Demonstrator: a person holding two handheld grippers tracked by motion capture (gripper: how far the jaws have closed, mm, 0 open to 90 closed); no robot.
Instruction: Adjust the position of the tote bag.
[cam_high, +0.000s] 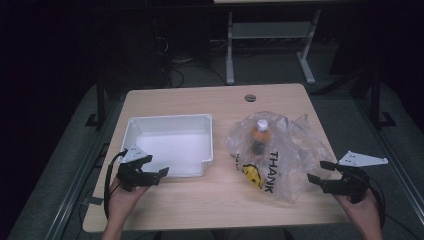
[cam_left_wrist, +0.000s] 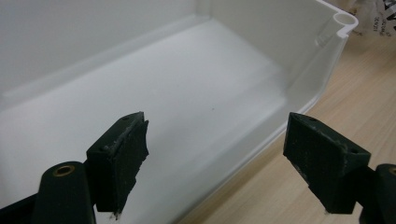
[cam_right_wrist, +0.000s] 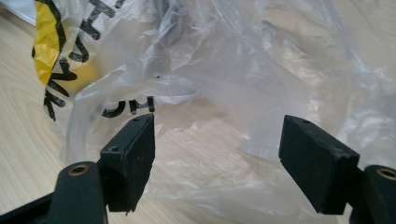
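Note:
A clear plastic bag (cam_high: 285, 155) printed with a yellow smiley (cam_high: 252, 175) and black lettering lies on the right half of the wooden table (cam_high: 200, 200). Inside it a bottle (cam_high: 260, 136) with a white cap and dark orange contents lies under the film. An empty white tray (cam_high: 170, 122) sits to the left. My left gripper (cam_high: 156, 165) hovers open at the tray's near right wall (cam_left_wrist: 308, 84), jaws (cam_left_wrist: 215, 135) wide with nothing between them. My right gripper (cam_high: 318, 171) is open just right of the bag, its jaws (cam_right_wrist: 217, 135) facing the crumpled film (cam_right_wrist: 233, 70) without touching it.
A round cable hole (cam_high: 250, 97) sits near the table's far edge. Beyond the table are the white legs of another desk (cam_high: 230, 55) and cables on the dark floor. Bare wood runs between tray and bag and along the front edge.

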